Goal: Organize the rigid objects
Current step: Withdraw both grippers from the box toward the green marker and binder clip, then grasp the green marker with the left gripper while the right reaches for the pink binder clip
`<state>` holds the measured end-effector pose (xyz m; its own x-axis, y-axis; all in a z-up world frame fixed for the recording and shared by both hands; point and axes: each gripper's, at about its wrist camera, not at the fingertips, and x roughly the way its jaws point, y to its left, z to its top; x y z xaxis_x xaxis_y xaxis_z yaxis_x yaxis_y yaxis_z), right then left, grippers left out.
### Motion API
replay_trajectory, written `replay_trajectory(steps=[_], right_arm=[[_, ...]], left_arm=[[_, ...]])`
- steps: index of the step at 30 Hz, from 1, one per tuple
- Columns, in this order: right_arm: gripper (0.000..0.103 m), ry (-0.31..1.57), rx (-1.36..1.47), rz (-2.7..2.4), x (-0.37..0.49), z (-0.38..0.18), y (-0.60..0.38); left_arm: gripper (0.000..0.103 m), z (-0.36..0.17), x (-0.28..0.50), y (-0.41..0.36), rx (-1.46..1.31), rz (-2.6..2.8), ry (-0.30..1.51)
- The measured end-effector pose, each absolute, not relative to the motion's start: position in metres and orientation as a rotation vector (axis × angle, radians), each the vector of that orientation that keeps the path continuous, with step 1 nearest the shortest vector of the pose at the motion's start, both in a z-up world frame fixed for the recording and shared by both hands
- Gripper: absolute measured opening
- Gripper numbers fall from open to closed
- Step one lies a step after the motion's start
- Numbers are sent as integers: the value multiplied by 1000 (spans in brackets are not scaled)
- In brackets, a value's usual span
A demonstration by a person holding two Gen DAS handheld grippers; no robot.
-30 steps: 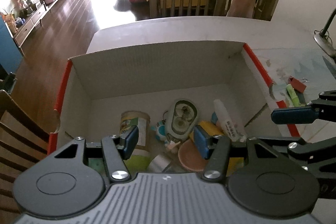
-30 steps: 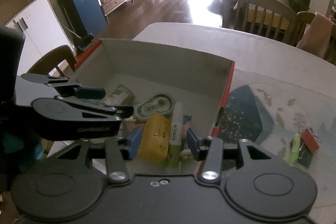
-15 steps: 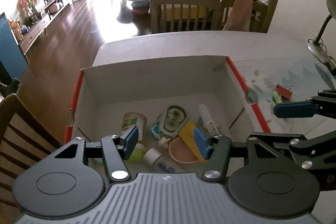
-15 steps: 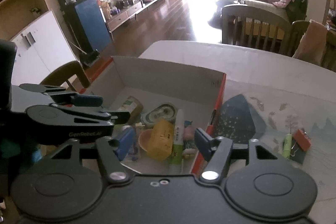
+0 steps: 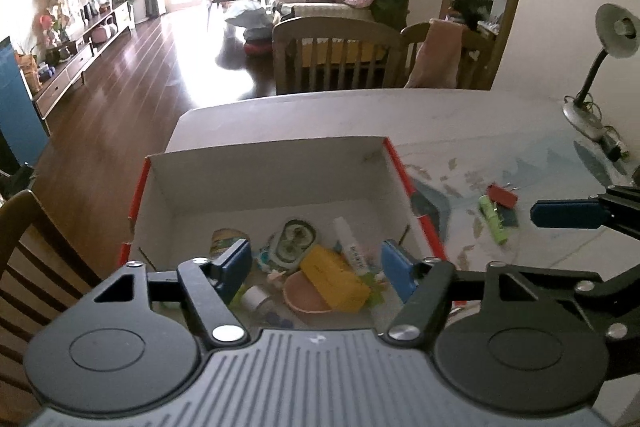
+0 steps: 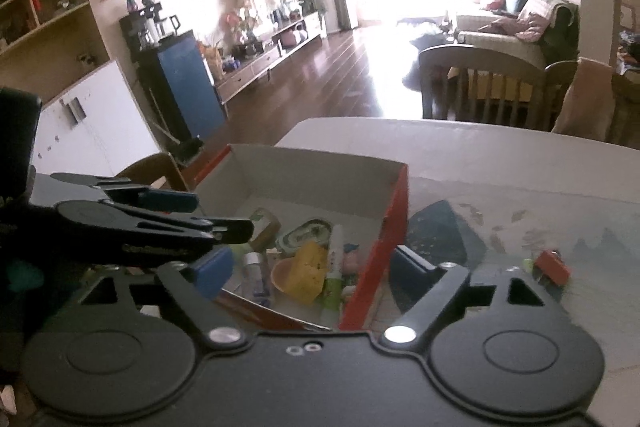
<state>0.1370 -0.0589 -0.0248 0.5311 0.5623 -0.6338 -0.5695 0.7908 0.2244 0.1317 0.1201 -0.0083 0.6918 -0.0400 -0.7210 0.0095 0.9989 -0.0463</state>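
Observation:
A white cardboard box with red edges [image 5: 264,187] [image 6: 312,173] stands on the table and holds several small things: a yellow block [image 5: 334,277] [image 6: 308,273], a white glue tube [image 5: 352,251], a pink dish [image 5: 304,293], a green-and-white oval case [image 5: 294,241] and a printed can [image 5: 224,239]. My left gripper [image 5: 316,271] is open and empty above the box's near side. My right gripper [image 6: 310,271] is open and empty over the box's right wall. A green highlighter [image 5: 494,219] and a red binder clip [image 5: 502,195] [image 6: 554,265] lie on the table right of the box.
The box sits at the left of a pale table [image 5: 460,119] with a patterned mat [image 6: 440,231]. A desk lamp [image 5: 600,67] stands at the far right. Wooden chairs [image 5: 336,55] stand behind the table, and another chair [image 5: 36,267] is at the near left.
Both grippers have pulled back and up from the box, so the box looks smaller and more of the room shows. The right gripper's jaws have opened wider.

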Motion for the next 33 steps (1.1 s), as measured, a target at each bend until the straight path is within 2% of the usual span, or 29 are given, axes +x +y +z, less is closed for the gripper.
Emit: replay_trajectory(steps=[2,7,23,27,33], right_arm=[[90,745,1,675,136,-24,-70],[96,737,19,655,134,-24,-97],[96,762,1,519,153,-42,-203],[96,768,-9,480,168,-50,-227],[96,789,-39,449,197,-64,-251]], left_arm=[[81,-6,129,115,-49,-31,796],[81,-4,129,98,-68,-50,792],[85,-27,159,20,-86,-106,805],[94,-41,172,-3,-95,-111,823],[97,-65,189,-34,-110,-126,857]])
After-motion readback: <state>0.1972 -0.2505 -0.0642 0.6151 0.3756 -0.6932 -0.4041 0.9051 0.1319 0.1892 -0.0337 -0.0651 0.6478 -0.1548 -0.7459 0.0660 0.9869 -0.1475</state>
